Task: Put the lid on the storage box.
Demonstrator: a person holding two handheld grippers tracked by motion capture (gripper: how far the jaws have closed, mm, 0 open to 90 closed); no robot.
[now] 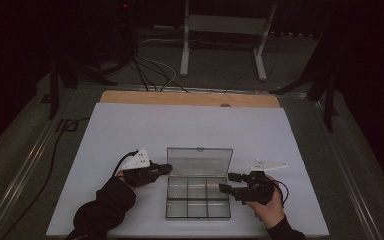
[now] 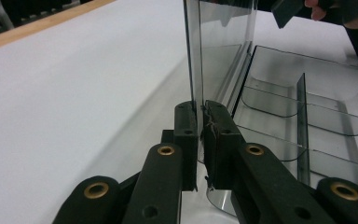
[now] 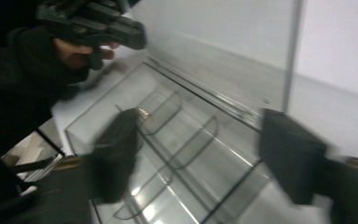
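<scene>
Clamping pressure from the left gripper is pinning the side edge of the clear lid, holding it upright so the organizer box is staying open on the white table cover. That is leaving the 6 empty compartments reachable. Beside the box's other end, the right gripper is hovering with jaws apart and nothing between them, seemingly preparing to steady the tray.
</scene>
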